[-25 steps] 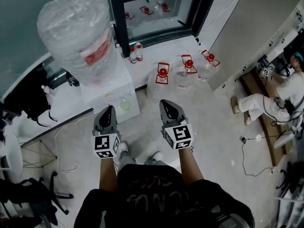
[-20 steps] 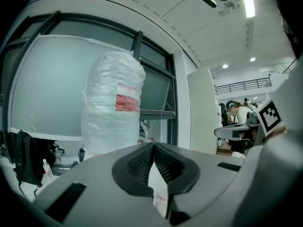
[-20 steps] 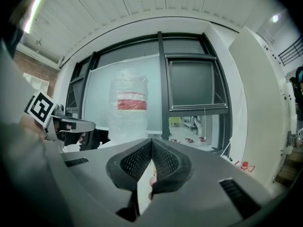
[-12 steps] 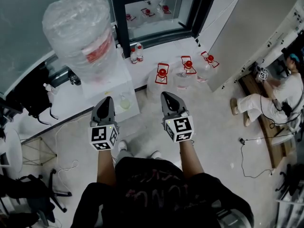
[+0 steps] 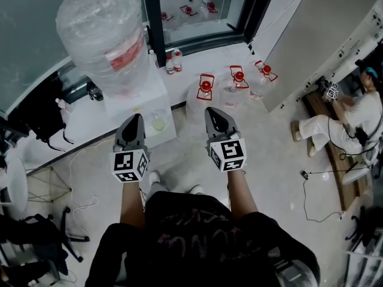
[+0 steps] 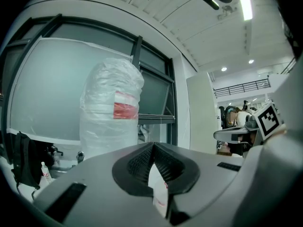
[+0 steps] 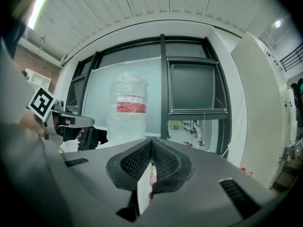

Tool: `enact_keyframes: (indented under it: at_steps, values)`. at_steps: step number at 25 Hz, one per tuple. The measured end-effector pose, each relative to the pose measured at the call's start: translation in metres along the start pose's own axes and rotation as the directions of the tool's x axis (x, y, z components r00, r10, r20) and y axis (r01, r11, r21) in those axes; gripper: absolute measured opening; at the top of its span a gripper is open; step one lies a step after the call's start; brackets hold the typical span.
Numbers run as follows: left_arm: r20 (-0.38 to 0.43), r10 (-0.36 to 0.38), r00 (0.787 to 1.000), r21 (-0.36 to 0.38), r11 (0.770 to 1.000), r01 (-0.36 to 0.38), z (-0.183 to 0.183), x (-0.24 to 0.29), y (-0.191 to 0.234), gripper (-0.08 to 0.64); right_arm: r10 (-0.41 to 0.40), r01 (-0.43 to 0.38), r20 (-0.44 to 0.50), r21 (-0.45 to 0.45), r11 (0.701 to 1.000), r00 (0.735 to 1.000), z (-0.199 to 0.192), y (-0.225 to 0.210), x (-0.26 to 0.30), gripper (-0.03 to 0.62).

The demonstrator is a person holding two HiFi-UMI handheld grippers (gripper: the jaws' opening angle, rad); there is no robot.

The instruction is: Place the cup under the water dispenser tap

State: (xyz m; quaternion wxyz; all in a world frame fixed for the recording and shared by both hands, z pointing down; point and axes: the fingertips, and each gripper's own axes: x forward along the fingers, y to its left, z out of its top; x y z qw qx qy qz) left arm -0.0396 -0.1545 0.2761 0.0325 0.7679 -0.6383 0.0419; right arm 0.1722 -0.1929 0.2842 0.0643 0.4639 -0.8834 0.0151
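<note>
Before the water dispenser [image 5: 153, 103], left tool [image 5: 134, 120] and right tool [image 5: 213, 112] sit slightly higher than earlier; both clamped together, empty.

I see a small translucent cup [image 5: 158, 123], greenish tint, upright on the front ledge of the water dispenser [image 5: 122, 109], toward its right side. The dispenser is a white box cabinet on the floor. On top it carries a big bottle [image 5: 103, 37] wrapped in clear plastic, with a red label. Taps too small to make out, so I can't tell if the cup sits under one.
</note>
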Motion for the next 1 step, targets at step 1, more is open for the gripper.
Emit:
enact_keyframes:
  at_steps: [1]
  values:
    - [0.003, -0.003, 1.000, 0.002, 1.000, 0.003, 0.0014, -0.0001, -0.0002, 0.017, 0.000, 0.000, -0.001, -0.001, 1.000, 1.000, 0.0005, 0.0003, 0.0001, 0.012]
